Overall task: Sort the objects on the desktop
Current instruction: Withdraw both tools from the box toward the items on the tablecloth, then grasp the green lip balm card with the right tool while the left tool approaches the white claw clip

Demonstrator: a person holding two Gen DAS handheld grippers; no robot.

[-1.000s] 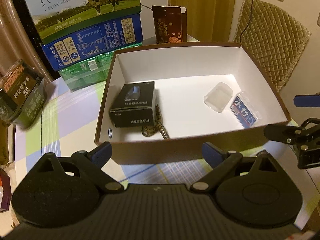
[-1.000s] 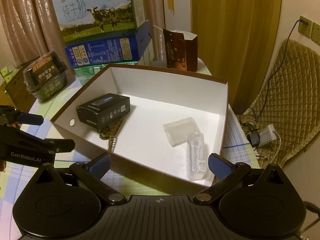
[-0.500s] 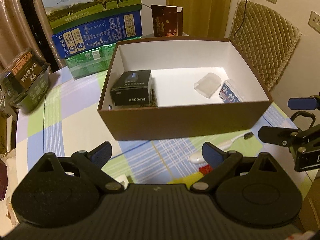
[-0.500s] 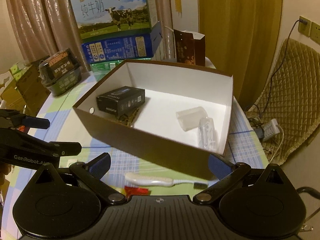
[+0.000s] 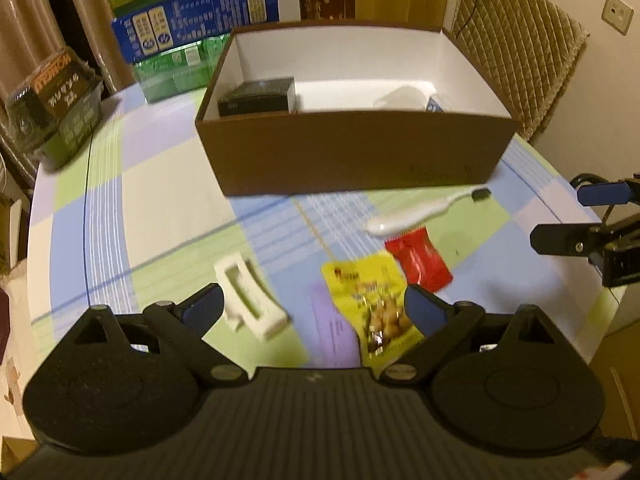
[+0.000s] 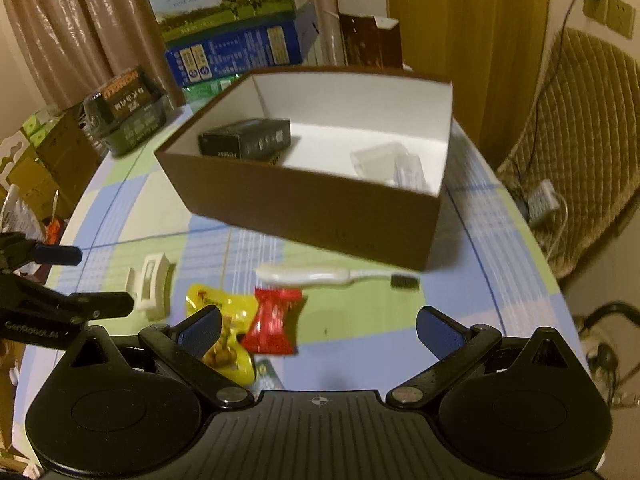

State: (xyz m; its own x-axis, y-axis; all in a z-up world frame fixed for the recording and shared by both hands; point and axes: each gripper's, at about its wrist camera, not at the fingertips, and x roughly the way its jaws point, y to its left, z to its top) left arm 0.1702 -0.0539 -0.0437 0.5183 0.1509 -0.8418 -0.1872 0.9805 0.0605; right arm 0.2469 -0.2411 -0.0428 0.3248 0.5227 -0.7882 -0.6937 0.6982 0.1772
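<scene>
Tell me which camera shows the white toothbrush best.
The right wrist view: the white toothbrush lies there whole, handle to dark bristles, in front of the brown box. The left wrist view also shows it, but angled, blurrier, its handle end overlapping the red packet.

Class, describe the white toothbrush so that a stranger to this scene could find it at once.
Find the big brown cardboard box on the checked tablecloth. Just in front of its near wall lies the white toothbrush, above the red snack packet. It alone is long, thin and tipped with dark bristles.
</scene>
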